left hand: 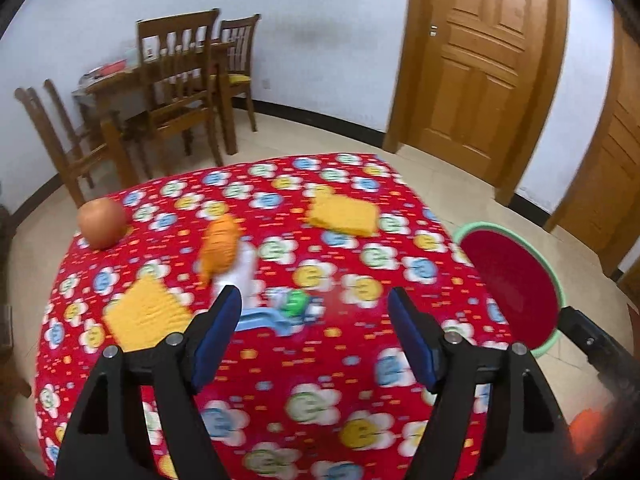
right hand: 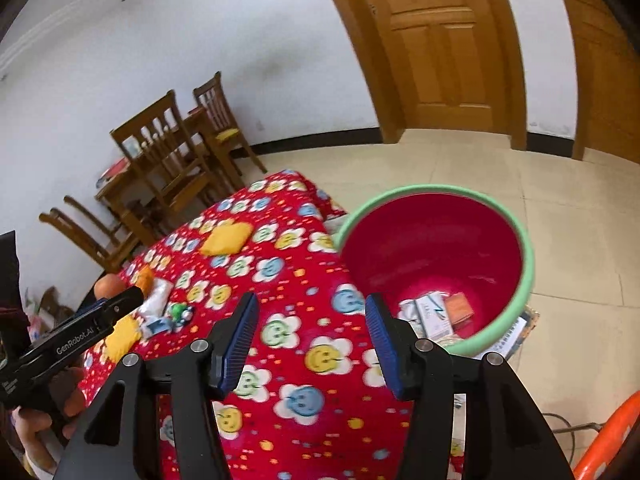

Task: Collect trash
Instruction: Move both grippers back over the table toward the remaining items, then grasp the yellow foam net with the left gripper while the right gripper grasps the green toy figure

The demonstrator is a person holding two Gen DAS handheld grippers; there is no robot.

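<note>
A red bin with a green rim stands on the floor at the table's right edge; it also shows in the left wrist view. Flat paper boxes lie at its bottom. On the flowered red tablecloth lies a heap of trash: a white wrapper, a light blue packet and a green-capped item. The heap shows in the right wrist view. My left gripper is open and empty just short of the heap. My right gripper is open and empty above the table beside the bin.
An apple, an orange toy carrot and two yellow cloths lie on the table. Wooden chairs and a table stand by the far wall. Wooden doors are at the right. An orange object is at the lower right.
</note>
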